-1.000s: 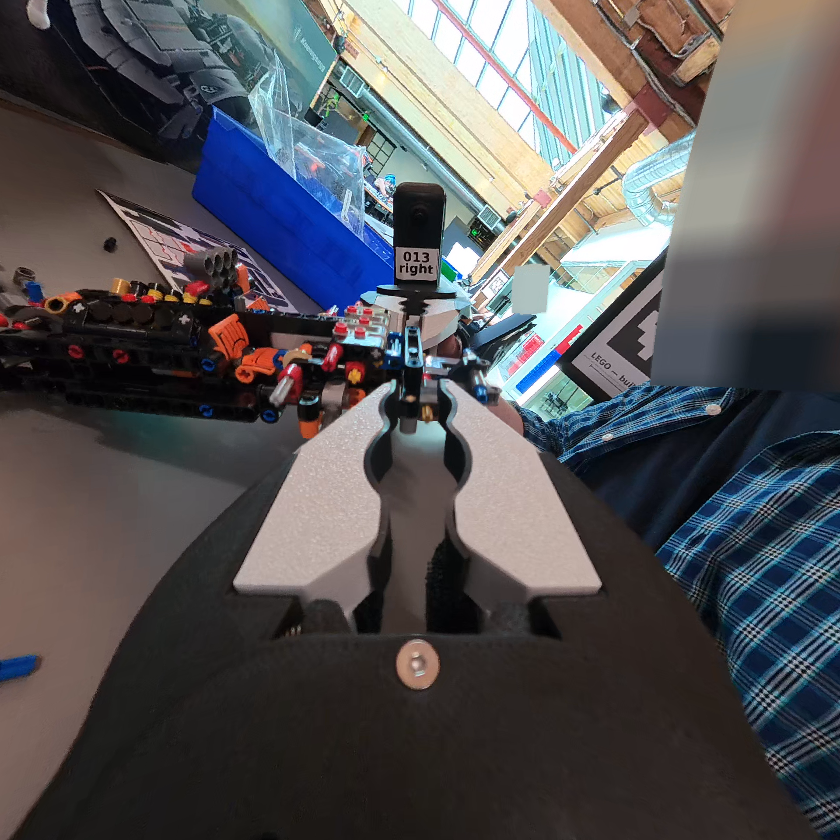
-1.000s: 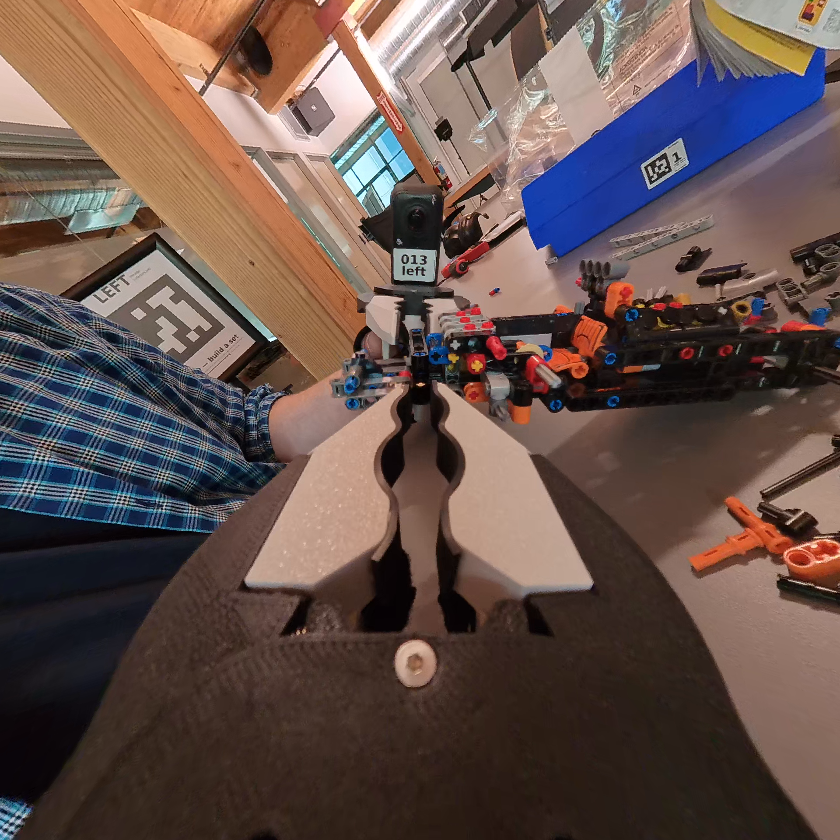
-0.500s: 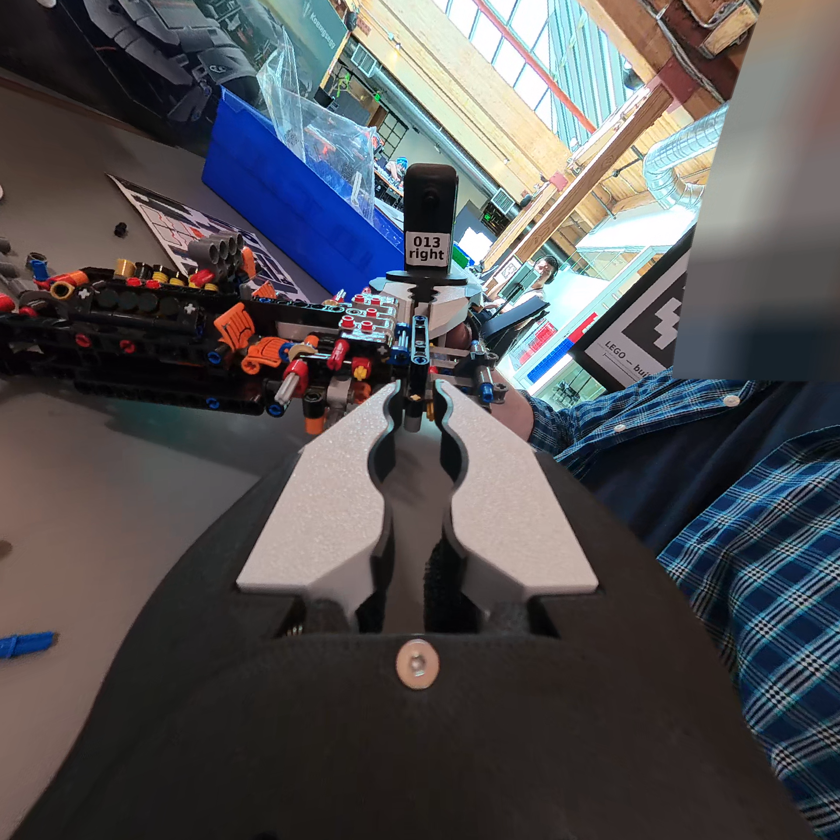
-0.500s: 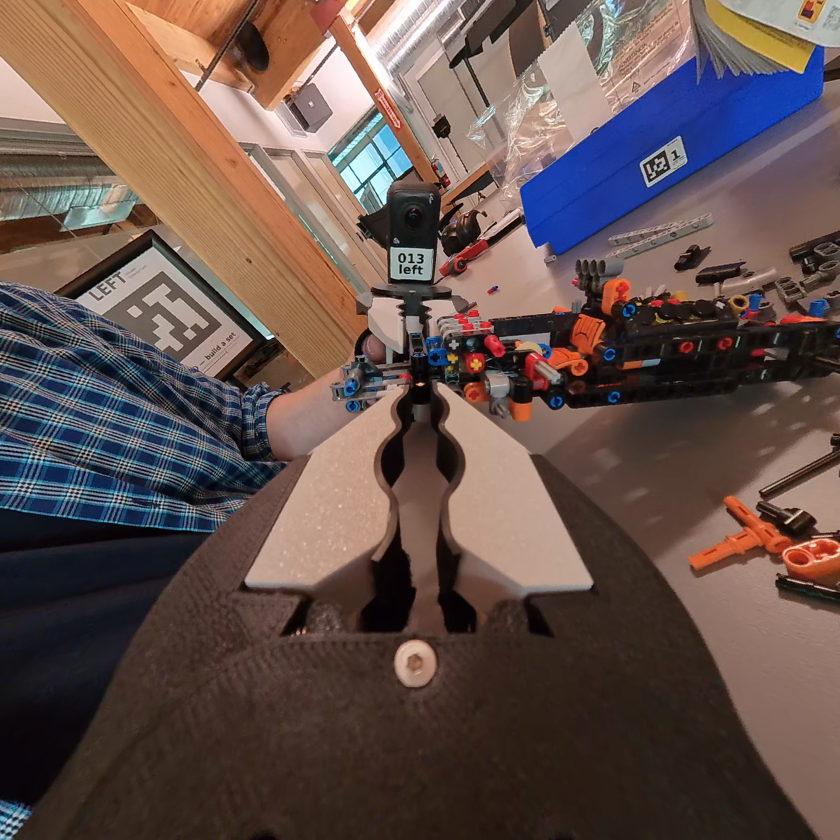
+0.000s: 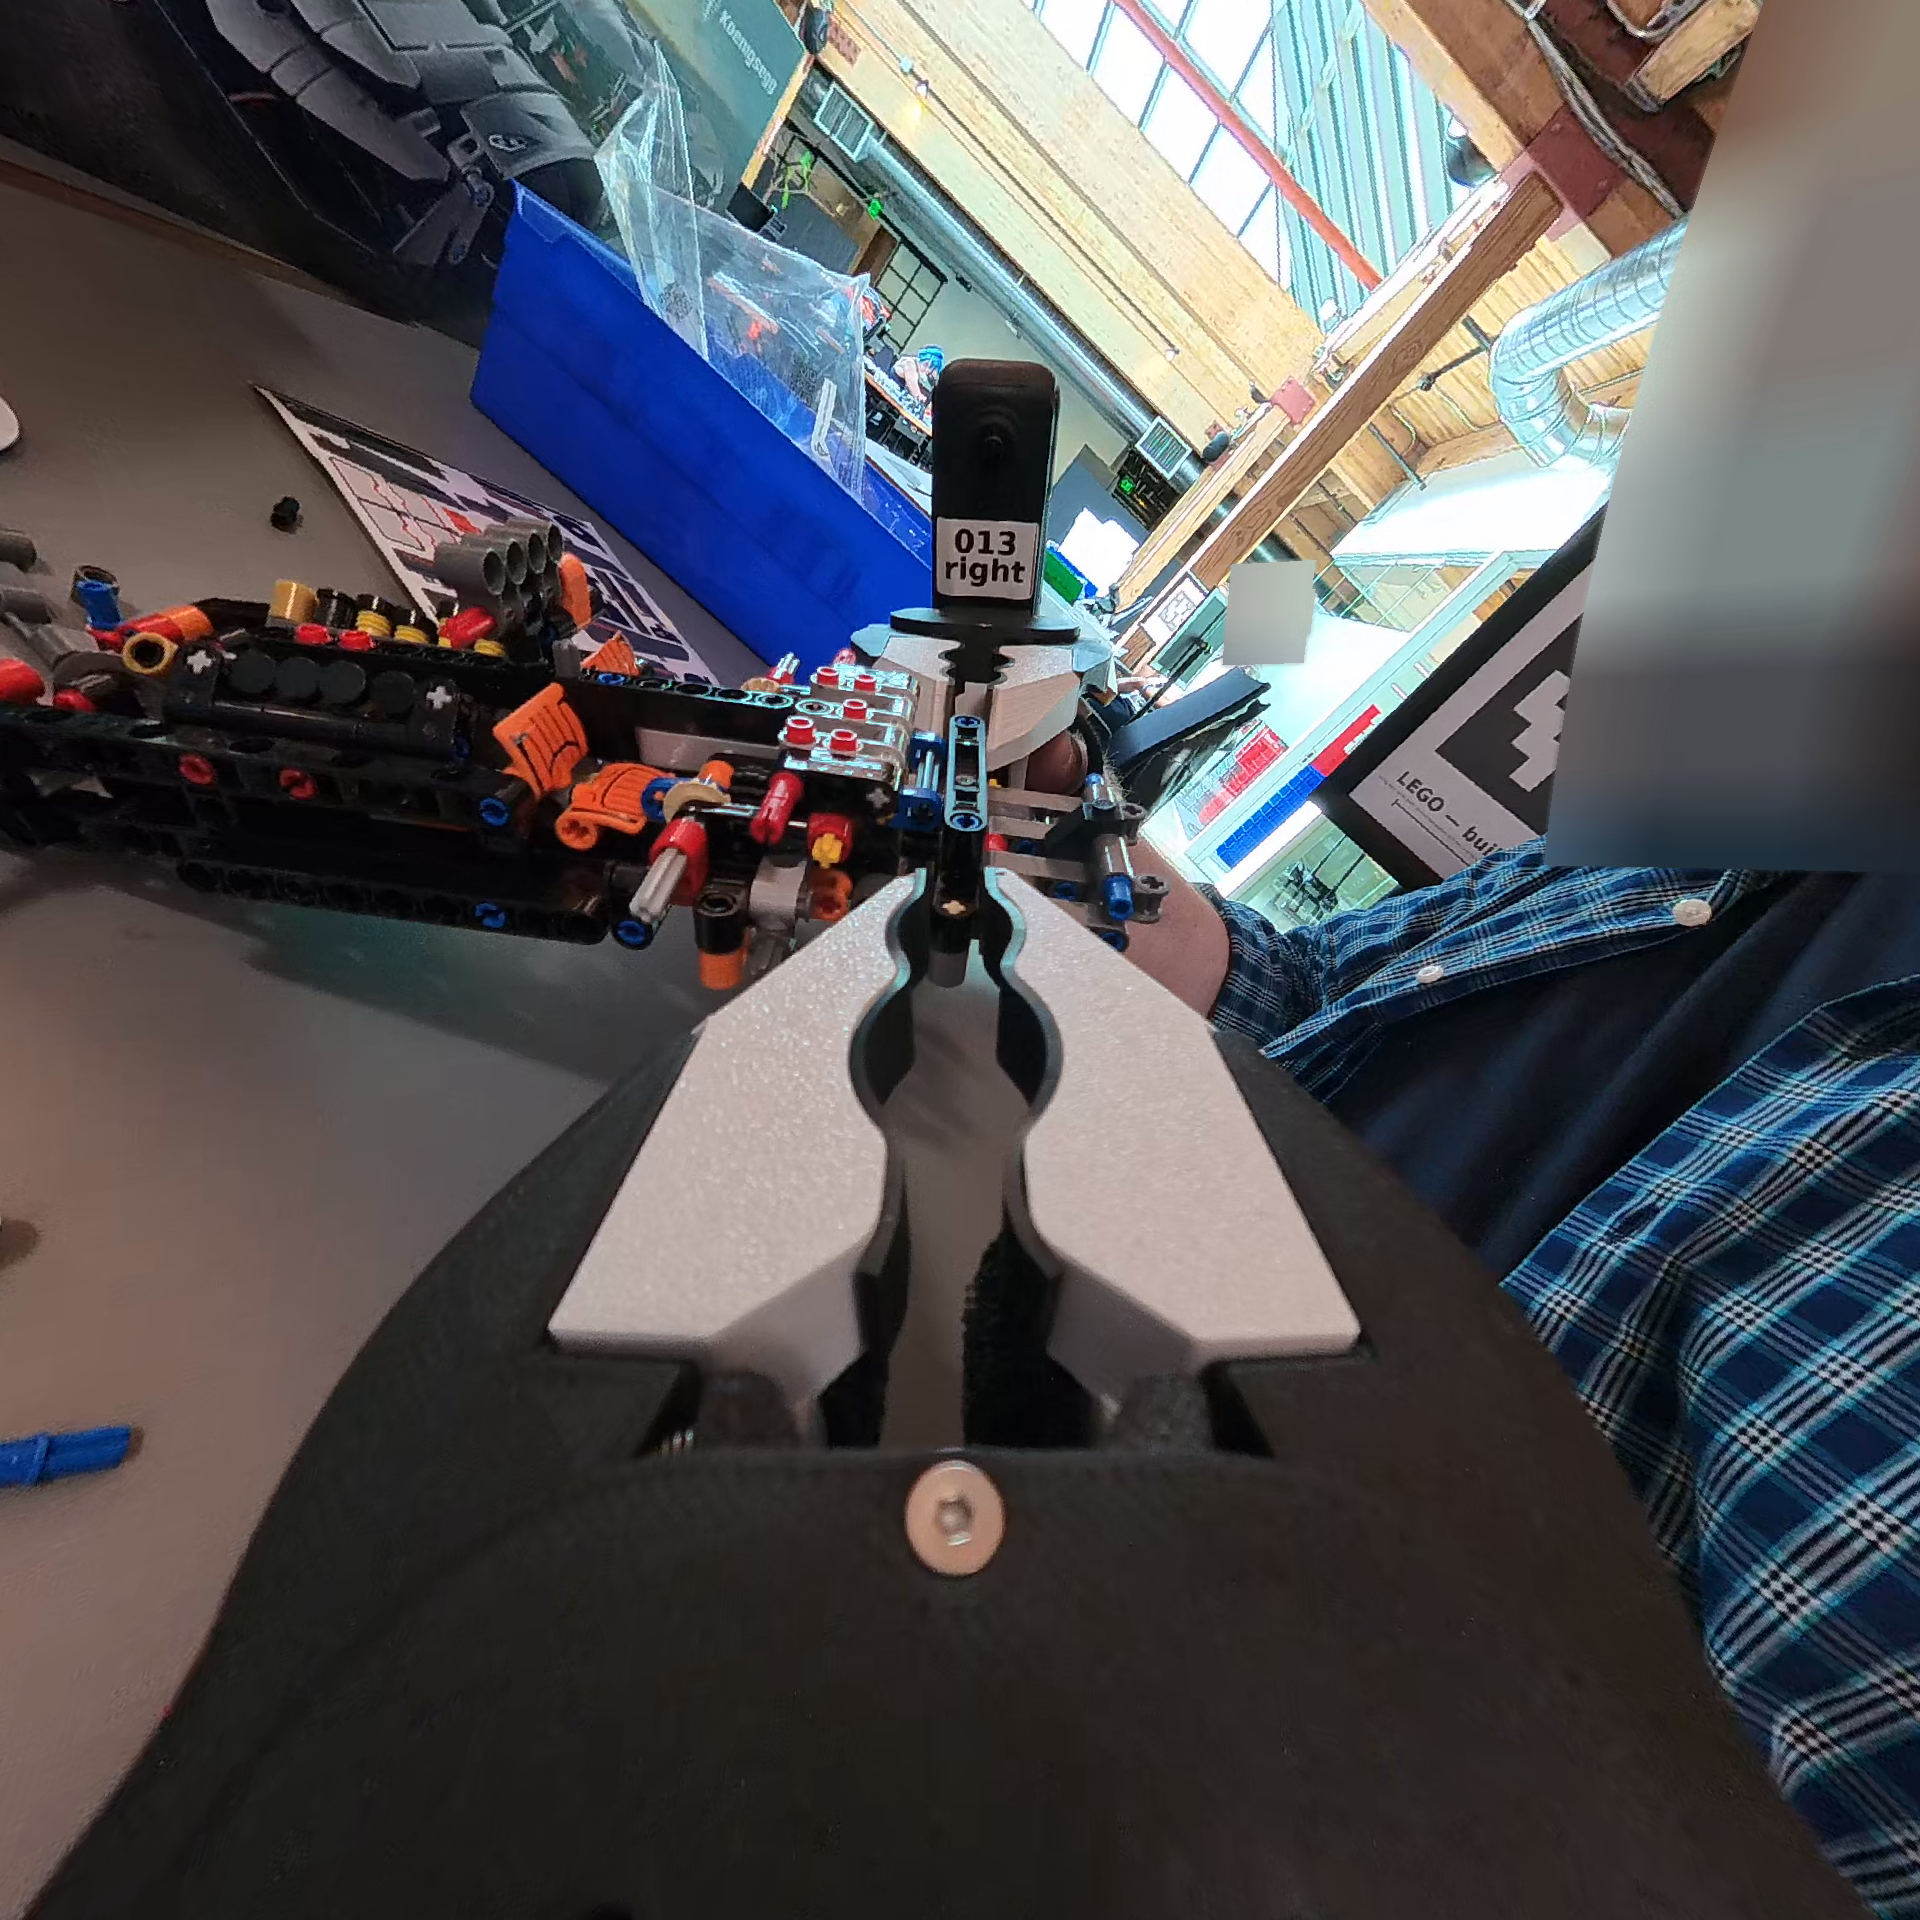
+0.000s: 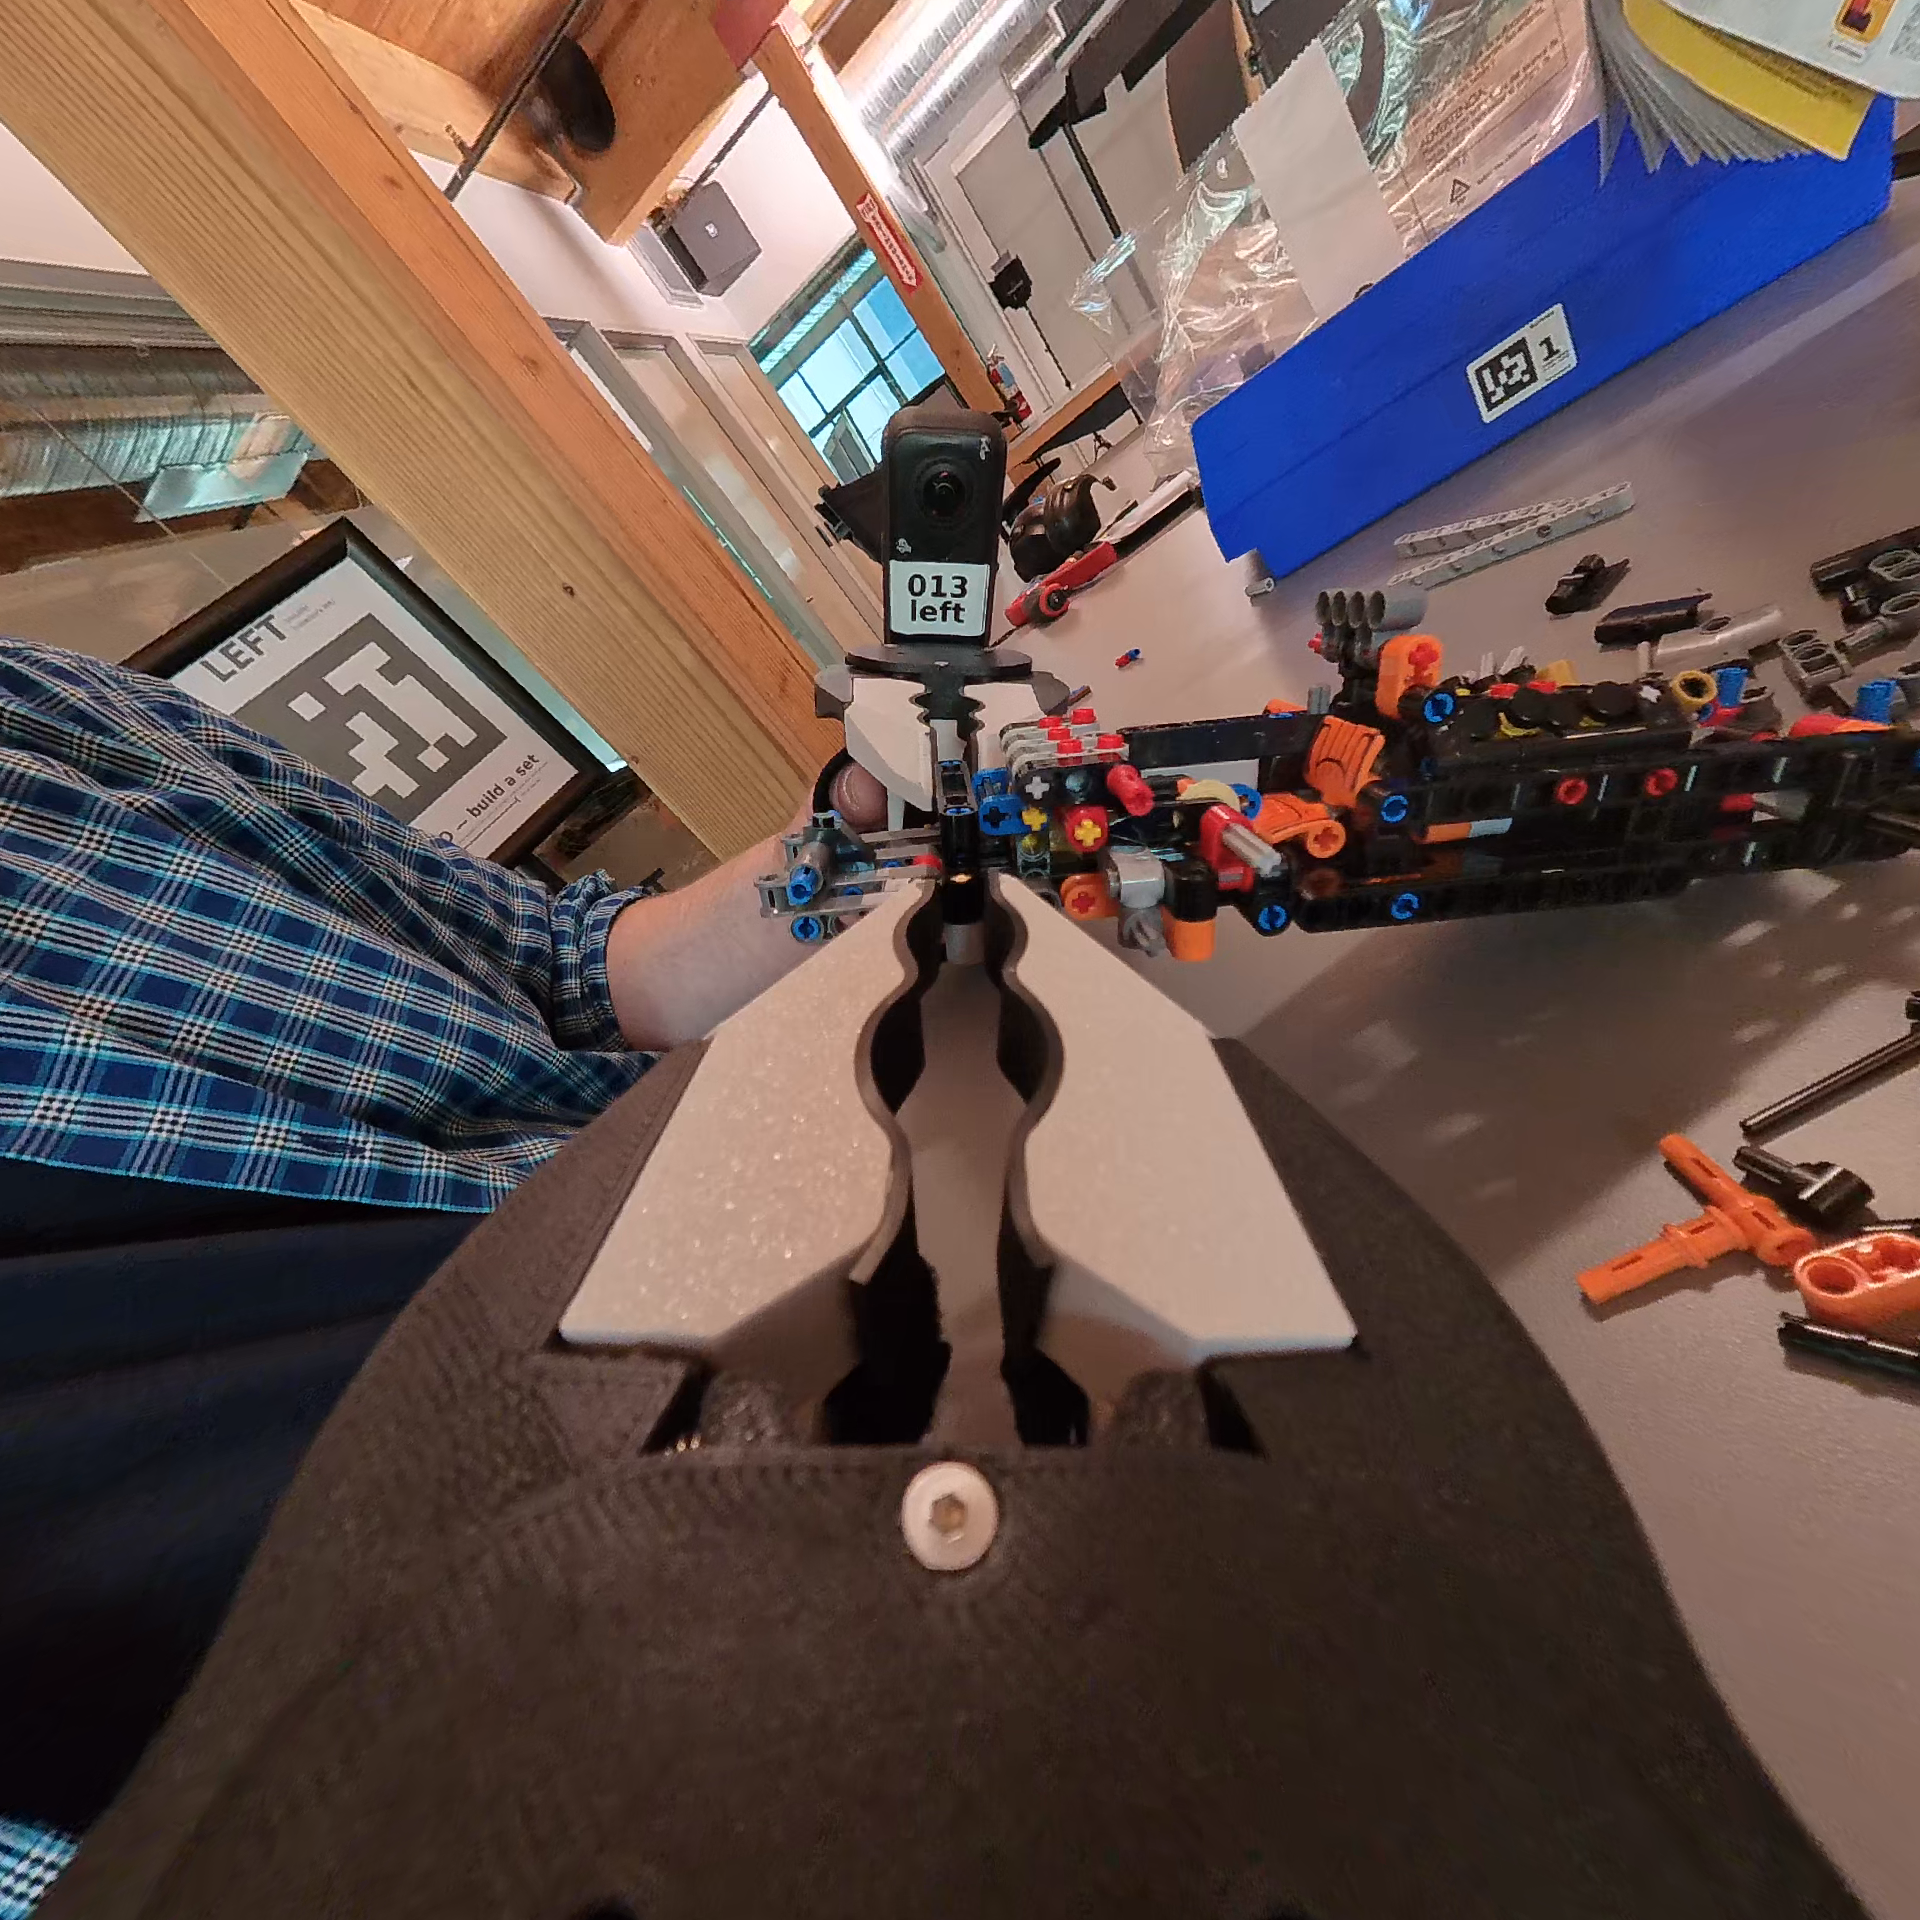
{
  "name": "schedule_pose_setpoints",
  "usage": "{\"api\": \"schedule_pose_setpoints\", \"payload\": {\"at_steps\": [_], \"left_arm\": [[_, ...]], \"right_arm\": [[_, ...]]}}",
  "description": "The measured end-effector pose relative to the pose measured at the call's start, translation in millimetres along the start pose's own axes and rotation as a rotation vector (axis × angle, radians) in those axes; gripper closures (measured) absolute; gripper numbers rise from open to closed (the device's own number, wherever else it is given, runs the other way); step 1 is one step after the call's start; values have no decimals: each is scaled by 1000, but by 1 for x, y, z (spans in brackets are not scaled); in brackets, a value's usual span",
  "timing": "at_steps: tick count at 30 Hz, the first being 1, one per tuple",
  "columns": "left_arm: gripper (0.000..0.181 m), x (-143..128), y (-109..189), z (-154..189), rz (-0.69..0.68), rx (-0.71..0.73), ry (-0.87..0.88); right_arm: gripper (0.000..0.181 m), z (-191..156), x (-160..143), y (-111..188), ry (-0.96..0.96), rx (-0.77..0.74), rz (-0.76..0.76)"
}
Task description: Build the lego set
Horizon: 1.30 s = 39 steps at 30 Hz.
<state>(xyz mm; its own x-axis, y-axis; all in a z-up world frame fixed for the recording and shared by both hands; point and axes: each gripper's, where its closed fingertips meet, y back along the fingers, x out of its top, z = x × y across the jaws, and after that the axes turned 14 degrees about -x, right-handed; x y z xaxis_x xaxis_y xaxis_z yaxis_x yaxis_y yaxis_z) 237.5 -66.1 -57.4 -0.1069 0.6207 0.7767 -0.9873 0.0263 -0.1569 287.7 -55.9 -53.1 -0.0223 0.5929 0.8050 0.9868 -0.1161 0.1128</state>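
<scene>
Both grainy grey-fingered grippers meet nose to nose, the left gripper (image 5: pixel 954 914) and right gripper (image 6: pixel 958 914) each clenched on the knobbly plastic lego model (image 6: pixel 1455 821) at its near end, held above the smooth grey table (image 6: pixel 1558 1039).

Hidden, cropped, unclear

Far end of long black-and-orange brick model (image 5: pixel 312 769) cut by left edge, by right edge in right wrist view (image 6: pixel 1558 790); orange curved piece (image 6: pixel 1860 1283) cropped; contents of crumpled clear plastic bag (image 5: pixel 727 270) indistinct.
</scene>
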Motion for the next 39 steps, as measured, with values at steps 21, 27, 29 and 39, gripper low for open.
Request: {"api": "schedule_pose_setpoints", "payload": {"at_steps": [21, 27, 29, 39], "left_arm": [[164, -5, 6, -1, -22, 52, -2], [150, -2, 12, -4, -43, 153, -63], [144, 1, 15, -5, -61, 219, -132], [130, 3, 1, 19, -272, 386, -463]], "right_arm": [[177, 0, -1, -1, 2, -2, -3], [177, 1, -1, -1, 1, -5, -1], [177, 1, -1, -1, 1, -6, 0], [177, 3, -2, -3, 3, -17, -4]]}}
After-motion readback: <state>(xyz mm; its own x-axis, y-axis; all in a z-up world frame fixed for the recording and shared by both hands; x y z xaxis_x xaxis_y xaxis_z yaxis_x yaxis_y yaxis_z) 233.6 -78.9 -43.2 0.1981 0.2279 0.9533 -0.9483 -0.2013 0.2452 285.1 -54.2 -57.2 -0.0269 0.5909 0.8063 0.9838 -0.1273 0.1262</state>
